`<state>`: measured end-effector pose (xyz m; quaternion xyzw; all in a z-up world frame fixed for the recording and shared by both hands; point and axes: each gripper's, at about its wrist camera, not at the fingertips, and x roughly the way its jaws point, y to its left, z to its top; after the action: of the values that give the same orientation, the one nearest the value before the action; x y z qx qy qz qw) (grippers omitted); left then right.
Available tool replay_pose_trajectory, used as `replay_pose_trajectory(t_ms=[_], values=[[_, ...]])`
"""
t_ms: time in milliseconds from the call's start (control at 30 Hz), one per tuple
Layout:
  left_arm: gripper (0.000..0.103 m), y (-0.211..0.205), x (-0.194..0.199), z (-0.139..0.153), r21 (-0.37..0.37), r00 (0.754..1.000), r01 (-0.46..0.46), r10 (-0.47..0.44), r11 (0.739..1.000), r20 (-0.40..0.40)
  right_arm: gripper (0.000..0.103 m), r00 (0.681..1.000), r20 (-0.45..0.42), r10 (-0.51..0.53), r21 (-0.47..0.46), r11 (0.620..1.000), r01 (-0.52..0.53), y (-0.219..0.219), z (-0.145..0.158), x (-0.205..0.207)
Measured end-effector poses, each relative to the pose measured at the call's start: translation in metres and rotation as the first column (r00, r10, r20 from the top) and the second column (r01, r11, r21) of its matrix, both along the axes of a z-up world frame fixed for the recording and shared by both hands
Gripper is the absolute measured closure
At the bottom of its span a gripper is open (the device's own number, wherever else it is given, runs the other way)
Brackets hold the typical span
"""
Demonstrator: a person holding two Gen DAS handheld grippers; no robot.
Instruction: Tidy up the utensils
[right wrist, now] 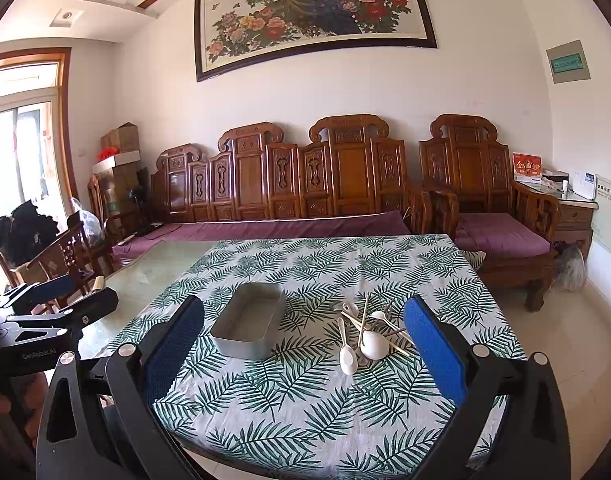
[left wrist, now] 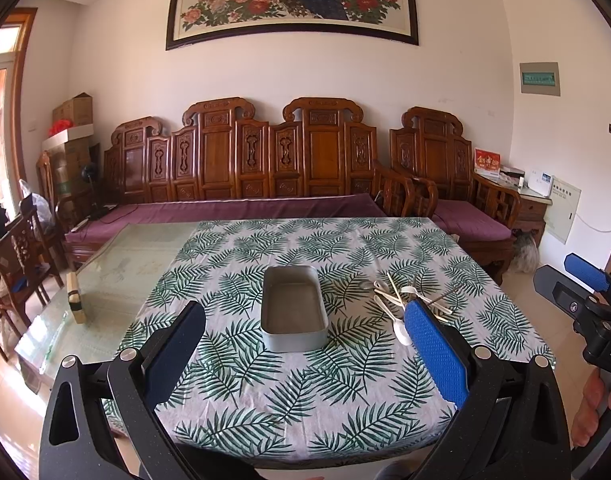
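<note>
Item: utensil pile (right wrist: 365, 334), loose on the tabletop (right wrist: 305, 420) under a leaf-print cloth, just right of a grey metal tin (right wrist: 247, 330). Contents of pile: white plastic spoons (right wrist: 348, 354), pale chopsticks (right wrist: 375, 332) crossed over them, and what appear to be dark metal pieces beneath, too tangled to count. Tin: rectangular, rounded corners, open top, empty; no utensil has gone in yet. Left tool (left wrist: 305, 354): spread wide, holding nothing, hovering above the near tabletop with the tin ahead between its fingers. Right tool (right wrist: 305, 354): likewise wide and empty, aimed between tin and pile. Step in hand, by judgement: first pick from the pile. Recommended handling: take the topmost free piece, likely the nearest spoon, by its handle rather than its bowl; close across the narrow axis; lift clear before moving so the crossed chopsticks are not dragged along. Lay pieces lengthwise in the tin. The left tool could steady the tin, which looks light enough to slide on the cloth.
</note>
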<state>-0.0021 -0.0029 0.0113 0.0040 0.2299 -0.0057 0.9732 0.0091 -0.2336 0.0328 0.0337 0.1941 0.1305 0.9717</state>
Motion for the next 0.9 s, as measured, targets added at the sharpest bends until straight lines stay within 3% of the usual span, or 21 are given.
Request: replay_pose_trajectory(t_ms=[900], values=[[0.006, -0.003, -0.0038, 0.006, 0.002, 1.0, 0.011, -0.011, 1.0, 0.009, 0.003, 1.0, 0.006, 0.005, 0.006, 1.0, -0.005, 0.0013, 0.0051, -0.005]])
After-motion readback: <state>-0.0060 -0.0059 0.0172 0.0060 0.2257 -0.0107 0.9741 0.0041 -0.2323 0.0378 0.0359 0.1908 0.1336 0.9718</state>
